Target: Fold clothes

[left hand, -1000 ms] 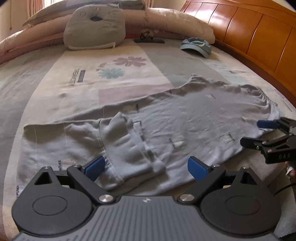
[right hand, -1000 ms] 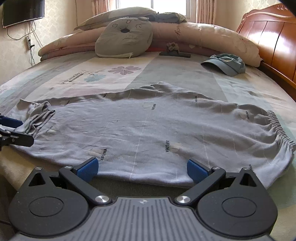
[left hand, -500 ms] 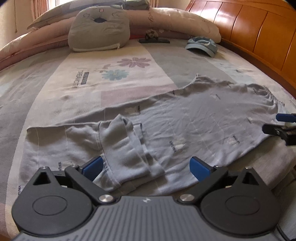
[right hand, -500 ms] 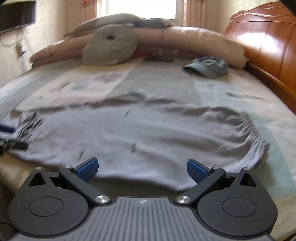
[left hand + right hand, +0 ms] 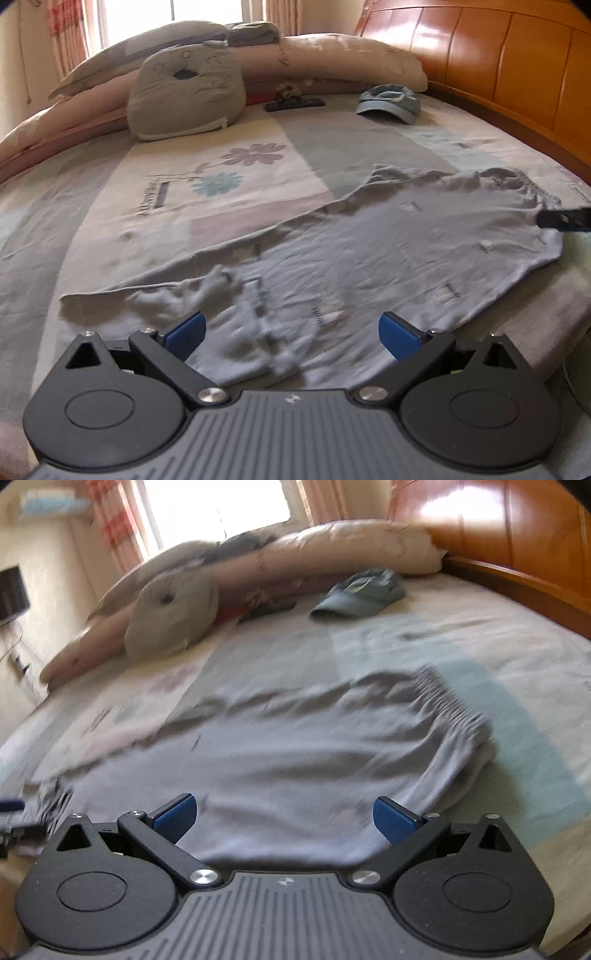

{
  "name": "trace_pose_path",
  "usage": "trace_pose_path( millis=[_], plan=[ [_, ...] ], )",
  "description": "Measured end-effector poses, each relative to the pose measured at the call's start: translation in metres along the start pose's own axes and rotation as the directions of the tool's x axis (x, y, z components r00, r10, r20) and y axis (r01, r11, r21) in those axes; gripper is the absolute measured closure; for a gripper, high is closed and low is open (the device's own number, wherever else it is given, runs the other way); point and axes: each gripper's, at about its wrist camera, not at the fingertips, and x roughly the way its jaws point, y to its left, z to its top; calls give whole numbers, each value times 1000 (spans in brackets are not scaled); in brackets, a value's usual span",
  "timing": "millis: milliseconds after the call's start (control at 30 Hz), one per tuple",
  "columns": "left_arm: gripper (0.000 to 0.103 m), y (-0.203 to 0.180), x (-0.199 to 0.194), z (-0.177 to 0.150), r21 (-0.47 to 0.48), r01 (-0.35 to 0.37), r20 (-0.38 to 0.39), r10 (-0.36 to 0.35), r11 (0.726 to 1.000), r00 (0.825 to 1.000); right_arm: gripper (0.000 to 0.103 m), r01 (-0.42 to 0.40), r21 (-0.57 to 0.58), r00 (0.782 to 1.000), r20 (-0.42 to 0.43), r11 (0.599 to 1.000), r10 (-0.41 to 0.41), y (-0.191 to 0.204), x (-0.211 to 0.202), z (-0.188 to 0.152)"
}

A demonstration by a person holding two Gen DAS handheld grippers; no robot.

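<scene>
Much of the right wrist view is smeared by motion, so the print on the bed cover (image 5: 461, 627) and the small marks on the grey trousers (image 5: 295, 760) cannot be read there; the bed cover, patched in cream, grey, pink and pale green with printed flowers, fills both views and runs off every edge; a wooden headboard (image 5: 480, 62) stands along the right, and curtains (image 5: 122, 528) hang by a bright window beyond; a long rolled quilt (image 5: 332, 62) lies across the far end, with a grey face cushion (image 5: 184, 96) leaning on it; the grey trousers lie spread flat near the front edge, elastic waistband (image 5: 450, 701) to the right, cuff end bunched in folds just ahead of the left gripper (image 5: 291, 334); a blue cap (image 5: 389, 103) sits near the headboard, well apart from the trousers; the left gripper's blue pads stand wide apart, holding nothing; the right gripper (image 5: 284, 818) is likewise spread and empty above the trousers' near edge; in the left view only its blurred tip shows, cut off by the frame beside the waistband.
</scene>
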Motion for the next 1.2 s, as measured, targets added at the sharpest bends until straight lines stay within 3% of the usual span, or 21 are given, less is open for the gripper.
trace_pose_path(
  millis=[167, 367, 567, 833, 933, 1067, 1200],
  plan=[
    [3, -14, 0, 2, 26, 26, 1, -26, 999, 1000, 0, 37, 95, 999, 2, 995, -37, -29, 6, 16],
    [3, -22, 2, 5, 69, 27, 0, -27, 997, 1000, 0, -42, 163, 998, 62, 986, 32, -33, -12, 14],
    [3, -29, 1, 5, 83, 58, 10, -59, 995, 998, 0, -77, 205, 989, 141, 976, 49, -43, -34, 17],
    [3, -33, 4, 4, 95, 71, 1, -72, 993, 997, 0, -170, 399, 982, 143, 901, 122, -73, -36, 9],
    [3, -29, 6, 5, 101, 26, -3, -26, 995, 1000, 0, -208, 356, 976, 135, 911, 170, -55, -31, 18],
    [3, -16, 5, 3, 91, -16, -13, 18, 996, 1000, 0, -156, 152, 987, 63, 976, 148, 0, -7, 39],
    [3, 6, 0, -2, 56, -52, -13, 53, 997, 999, 0, -110, -64, 994, -3, 992, 110, 56, 17, 61]
  ],
)
